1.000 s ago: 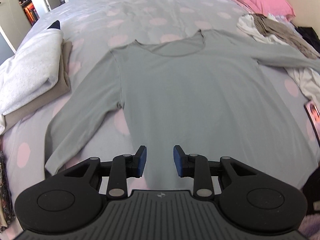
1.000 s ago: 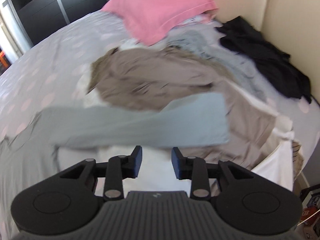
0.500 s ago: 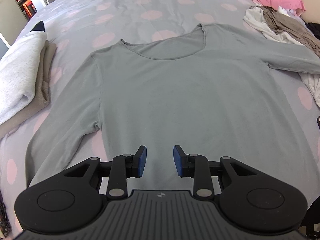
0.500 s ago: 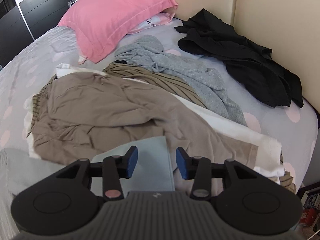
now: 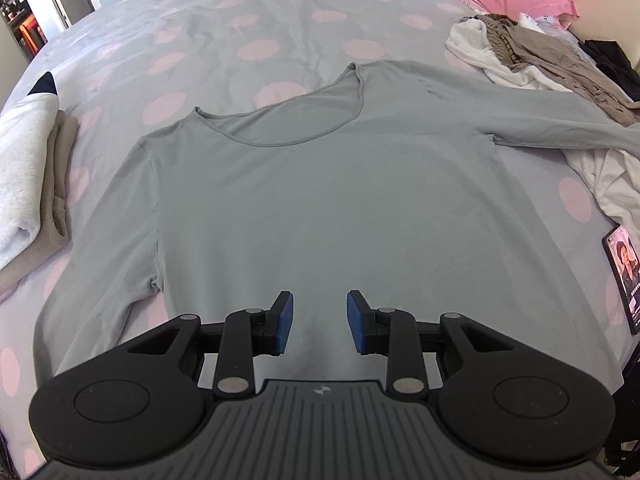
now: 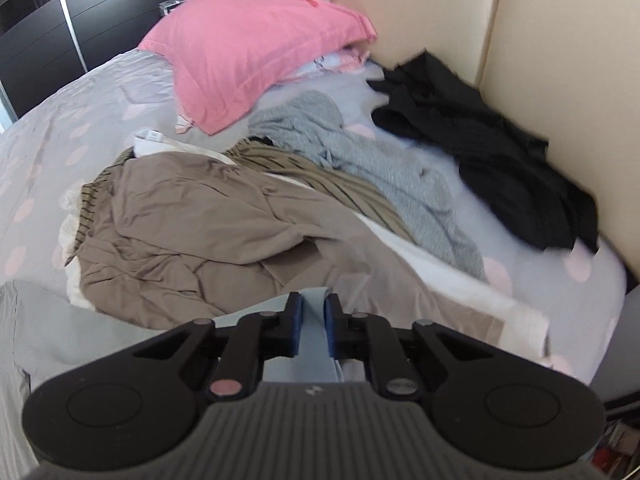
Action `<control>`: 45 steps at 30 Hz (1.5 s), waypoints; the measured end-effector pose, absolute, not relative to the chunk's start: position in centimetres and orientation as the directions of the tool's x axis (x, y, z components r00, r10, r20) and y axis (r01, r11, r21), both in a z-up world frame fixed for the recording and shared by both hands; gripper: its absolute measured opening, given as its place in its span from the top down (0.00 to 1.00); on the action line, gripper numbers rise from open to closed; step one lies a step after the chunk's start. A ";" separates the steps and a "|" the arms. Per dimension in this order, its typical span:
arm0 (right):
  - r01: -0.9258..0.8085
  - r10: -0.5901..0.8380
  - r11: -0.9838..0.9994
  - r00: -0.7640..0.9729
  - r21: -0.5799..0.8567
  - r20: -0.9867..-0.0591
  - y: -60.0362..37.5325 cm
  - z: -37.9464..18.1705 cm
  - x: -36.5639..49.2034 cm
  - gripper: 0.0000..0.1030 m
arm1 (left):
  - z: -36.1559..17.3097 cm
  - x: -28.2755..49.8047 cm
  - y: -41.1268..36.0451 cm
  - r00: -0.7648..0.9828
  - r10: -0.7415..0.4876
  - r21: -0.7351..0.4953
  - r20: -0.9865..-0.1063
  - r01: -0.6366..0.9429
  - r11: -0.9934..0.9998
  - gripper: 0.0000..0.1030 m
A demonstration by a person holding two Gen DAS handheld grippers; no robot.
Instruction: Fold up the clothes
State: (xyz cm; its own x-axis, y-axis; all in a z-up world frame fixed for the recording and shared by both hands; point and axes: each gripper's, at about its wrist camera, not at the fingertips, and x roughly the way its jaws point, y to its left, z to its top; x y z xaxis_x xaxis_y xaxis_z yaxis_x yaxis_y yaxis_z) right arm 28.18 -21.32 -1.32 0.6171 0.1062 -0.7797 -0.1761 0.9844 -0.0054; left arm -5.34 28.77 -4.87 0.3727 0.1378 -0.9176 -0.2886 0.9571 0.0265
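Grey long-sleeved top spread on the spotted bed, its sleeve end pinched by the right claw.

The pale grey-green, scoop-necked long-sleeved top (image 5: pixel 320 200) lies flat, front up, in the middle of the lilac bedspread with pink dots (image 5: pixel 248 12), neckline toward the far edge. The left gripper (image 5: pixel 319 322) hovers over the top's lower hem with its blue-padded jaws spread apart, holding nothing. One sleeve stretches toward the bed's right edge, across a heap of white and taupe-brown garments (image 6: pixel 192 224); the right gripper (image 6: pixel 311 326) has its jaws closed onto the sleeve's end (image 6: pixel 314 340). Beyond the heap lie a grey knit garment (image 6: pixel 360 160), a black garment (image 6: pixel 492 168) against the cream padded headboard (image 6: pixel 560 40), and a pink pillow (image 6: pixel 256 48). Folded white and beige clothes (image 5: pixel 28 172) sit at the bed's left edge.
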 end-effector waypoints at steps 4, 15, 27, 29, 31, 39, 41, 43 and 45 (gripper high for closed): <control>-0.272 0.151 0.961 0.663 -0.049 -0.733 -17.8 3.0 24.6 1.00 | -4.1 -6.5 29.3 0.391 0.149 0.027 -0.908 -0.303 0.953 0.73; -0.364 0.237 0.931 0.627 -0.009 -0.742 -12.3 5.0 20.7 0.92 | -3.5 -10.8 31.0 0.423 0.153 -0.009 -0.893 -0.356 0.934 0.73; -0.084 0.059 0.996 0.538 0.016 -0.841 -21.3 -3.2 24.4 0.73 | -5.7 -11.4 33.0 0.385 0.163 -0.013 -0.909 -0.417 0.909 0.73; -0.055 0.046 0.998 0.528 0.020 -0.848 -22.4 -4.2 25.0 0.67 | -5.9 -11.1 32.8 0.377 0.165 -0.005 -0.911 -0.411 0.911 0.73; -0.028 0.040 0.999 0.518 0.030 -0.854 -23.3 -5.2 25.6 0.67 | -6.1 -10.9 32.5 0.370 0.167 0.002 -0.914 -0.406 0.914 0.73; -0.009 0.134 0.989 0.501 0.150 -0.855 -24.3 -6.0 25.9 0.93 | -6.9 -9.6 31.6 0.354 0.158 0.012 -0.922 -0.383 0.924 0.73; -0.039 0.126 0.992 0.524 0.124 -0.842 -23.6 -4.9 25.4 0.95 | -6.7 -9.4 31.2 0.362 0.157 0.015 -0.919 -0.365 0.931 0.73; -0.083 0.153 0.988 0.540 0.129 -0.827 -22.8 -3.5 24.8 0.96 | -6.4 -9.2 30.8 0.371 0.158 0.017 -0.915 -0.355 0.935 0.73; -0.119 0.190 0.982 0.556 0.149 -0.810 -21.6 -2.0 24.1 0.96 | -6.1 -9.2 30.6 0.380 0.158 0.018 -0.911 -0.347 0.938 0.73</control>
State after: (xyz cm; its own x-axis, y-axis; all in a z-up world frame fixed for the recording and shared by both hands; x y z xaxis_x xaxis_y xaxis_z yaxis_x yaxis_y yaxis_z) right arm 24.14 -21.62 -1.99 0.5555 0.1898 -0.8095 -0.1189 0.9817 0.1486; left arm -9.21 30.62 -6.13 0.3800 0.1581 -0.9114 -0.3473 0.9376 0.0179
